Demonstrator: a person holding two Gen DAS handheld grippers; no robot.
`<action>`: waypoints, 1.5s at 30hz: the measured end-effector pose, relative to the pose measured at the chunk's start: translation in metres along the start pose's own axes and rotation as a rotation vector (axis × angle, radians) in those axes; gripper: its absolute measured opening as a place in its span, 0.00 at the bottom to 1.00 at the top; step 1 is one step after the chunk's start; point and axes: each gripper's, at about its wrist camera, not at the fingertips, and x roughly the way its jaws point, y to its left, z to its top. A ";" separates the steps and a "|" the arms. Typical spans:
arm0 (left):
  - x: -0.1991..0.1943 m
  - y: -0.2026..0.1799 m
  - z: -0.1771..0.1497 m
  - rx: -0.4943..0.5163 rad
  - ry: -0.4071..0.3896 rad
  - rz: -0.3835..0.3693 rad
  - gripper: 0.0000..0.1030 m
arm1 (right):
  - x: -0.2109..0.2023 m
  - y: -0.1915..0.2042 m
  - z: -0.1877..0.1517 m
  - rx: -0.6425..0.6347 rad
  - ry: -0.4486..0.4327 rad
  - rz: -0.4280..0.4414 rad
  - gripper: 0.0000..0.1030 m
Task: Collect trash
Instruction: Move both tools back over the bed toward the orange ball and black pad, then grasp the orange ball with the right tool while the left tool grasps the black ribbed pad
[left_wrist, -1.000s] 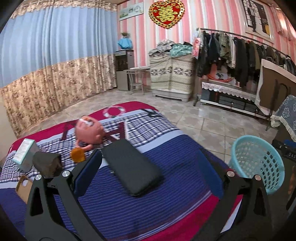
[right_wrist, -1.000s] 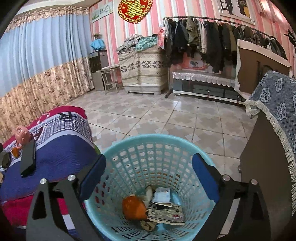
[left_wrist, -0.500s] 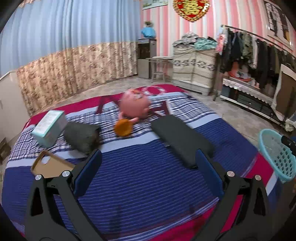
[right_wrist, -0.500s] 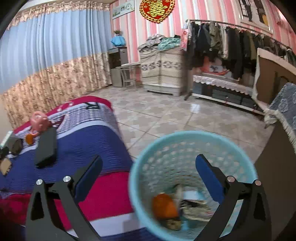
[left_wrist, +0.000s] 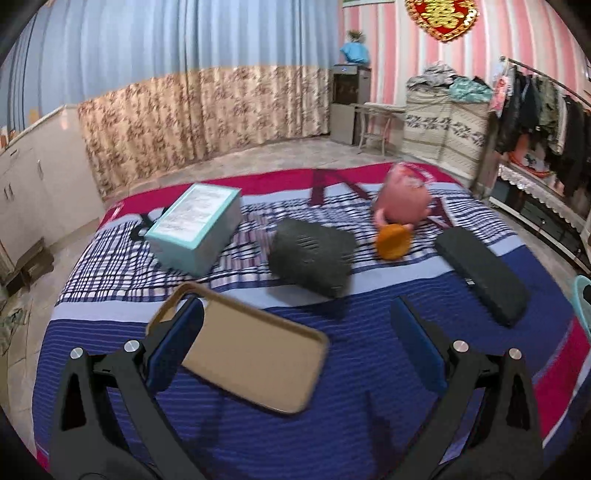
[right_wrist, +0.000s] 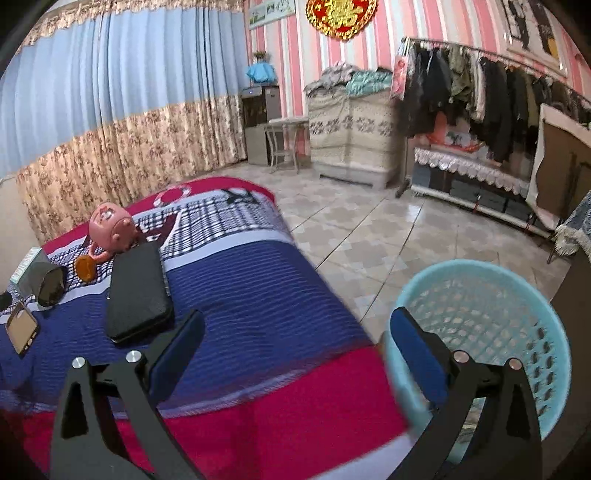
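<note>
We swing our left gripper (left_wrist: 297, 347), jaws wide and empty, leftward across the bed (left_wrist: 369, 406) until it hangs over the tan phone case (left_wrist: 251, 363); a second ago it faced the black case (left_wrist: 480, 275). Our right gripper (right_wrist: 295, 354), likewise spread and empty, has drifted off the blue basket (right_wrist: 517, 295), now at its right, suggesting another pickup begins.

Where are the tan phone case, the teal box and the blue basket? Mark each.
tan phone case (left_wrist: 251, 354): left wrist view, middle of its flat face.
teal box (left_wrist: 197, 208): left wrist view, printed top face.
blue basket (right_wrist: 491, 314): right wrist view, inner lattice wall.
</note>
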 end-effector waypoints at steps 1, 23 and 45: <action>0.004 0.004 0.000 -0.005 0.008 -0.002 0.95 | 0.005 0.006 0.003 0.001 0.016 0.004 0.96; 0.103 -0.018 0.044 0.157 0.162 -0.240 0.93 | 0.059 0.120 0.037 -0.119 0.112 0.137 0.95; 0.025 0.095 0.008 -0.065 0.088 -0.058 0.70 | 0.115 0.291 0.029 -0.299 0.239 0.312 0.53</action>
